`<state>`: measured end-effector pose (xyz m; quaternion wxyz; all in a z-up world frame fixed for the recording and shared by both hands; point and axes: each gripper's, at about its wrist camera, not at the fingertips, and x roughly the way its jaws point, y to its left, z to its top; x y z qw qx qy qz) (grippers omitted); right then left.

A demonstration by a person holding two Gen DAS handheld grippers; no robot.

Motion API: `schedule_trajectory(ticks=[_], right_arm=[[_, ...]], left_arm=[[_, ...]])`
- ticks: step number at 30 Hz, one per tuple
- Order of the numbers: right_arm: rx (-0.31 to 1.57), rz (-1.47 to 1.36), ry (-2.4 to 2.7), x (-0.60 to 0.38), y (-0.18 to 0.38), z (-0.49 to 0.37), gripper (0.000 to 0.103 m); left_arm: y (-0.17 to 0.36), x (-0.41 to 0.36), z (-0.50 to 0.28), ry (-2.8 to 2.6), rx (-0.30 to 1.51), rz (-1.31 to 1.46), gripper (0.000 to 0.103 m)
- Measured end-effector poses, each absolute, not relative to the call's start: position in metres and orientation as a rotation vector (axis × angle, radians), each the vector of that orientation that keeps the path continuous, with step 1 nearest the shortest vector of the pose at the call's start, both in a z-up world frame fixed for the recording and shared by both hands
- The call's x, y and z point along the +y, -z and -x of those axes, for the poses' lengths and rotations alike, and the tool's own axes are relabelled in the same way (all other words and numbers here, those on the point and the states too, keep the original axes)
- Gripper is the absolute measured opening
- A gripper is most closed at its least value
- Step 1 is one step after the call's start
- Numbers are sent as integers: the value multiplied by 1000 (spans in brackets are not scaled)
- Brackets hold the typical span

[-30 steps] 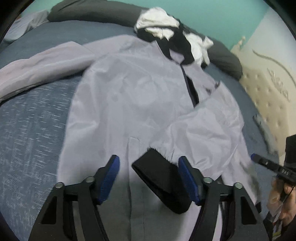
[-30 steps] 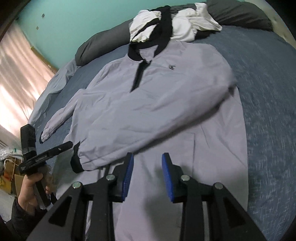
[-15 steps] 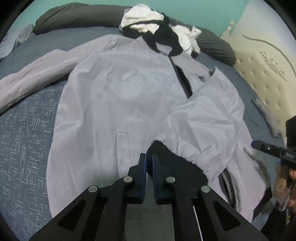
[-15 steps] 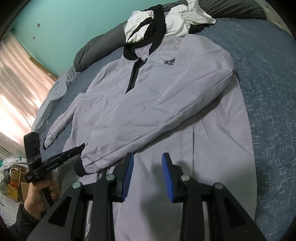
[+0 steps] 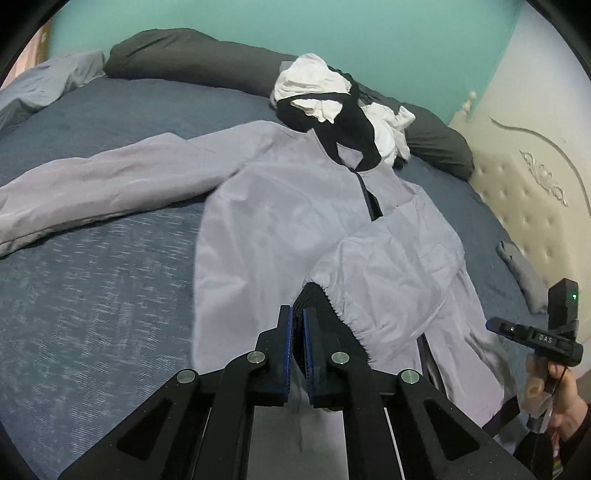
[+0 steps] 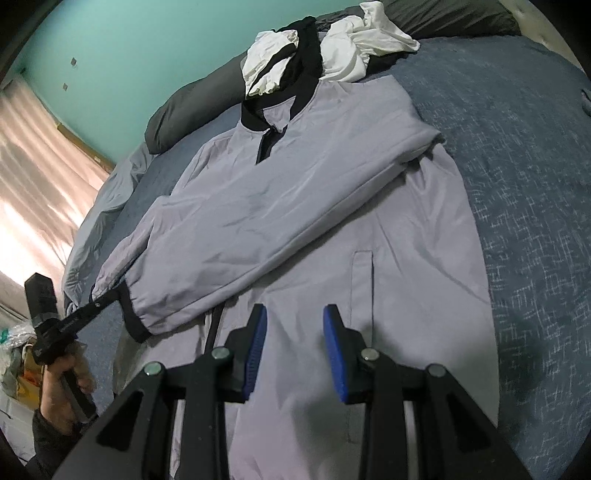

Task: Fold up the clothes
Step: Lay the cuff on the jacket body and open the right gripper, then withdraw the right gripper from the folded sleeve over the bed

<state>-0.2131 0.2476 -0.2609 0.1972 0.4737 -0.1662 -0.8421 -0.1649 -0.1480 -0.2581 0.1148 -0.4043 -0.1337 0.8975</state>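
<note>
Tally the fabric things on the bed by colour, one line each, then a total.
Lilac: 1, the jacket with black cuffs and collar.
Black and white: 1, the crumpled pile above the collar; how many garments it holds I cannot tell.
Dark grey: 1, the long pillow.
Light blue-grey: 1, the pillow.
Grey: 1, the small cloth by the headboard.
Total: 5

A pale lilac-grey jacket with black collar and black ribbed cuff lies on a blue bedspread flecked with white dashes. At twelve o'clock sit crumpled white-and-black clothes, a charcoal bolster and a teal wall. Black grippers carry blue pads.
</note>
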Motion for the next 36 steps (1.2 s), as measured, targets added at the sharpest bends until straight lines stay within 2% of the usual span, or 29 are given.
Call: schedule_trajectory(ticks=[7,8,10,14,25,32,34,35,36], right_arm=[[-459,-1345,2412,267,255,228,32],[-441,-1350,2427,272,254,231,34],[-380,-1374,2475,281,254,243,49],[-312,-1449,2587,303,256,277,50],[156,-1516,2683,307,276,361,49],[277,-1478,2662,291,292,374,45],[326,-1491,2666,289,295,379,36],[322,-1495,2679,291,295,381,26],[302,-1499,2692,295,295,384,23]], left_arm=[[269,-161,165,-2668,-396,1220,6],[271,-164,165,-2667,-399,1227,6],[278,-167,167,-2659,-404,1254,6],[290,-165,171,-2644,-399,1295,6],[294,-166,177,-2638,-382,1307,6],[298,-169,180,-2628,-381,1319,6],[302,-168,181,-2625,-370,1334,6],[303,-167,182,-2624,-363,1341,6],[305,-167,182,-2620,-363,1349,6]])
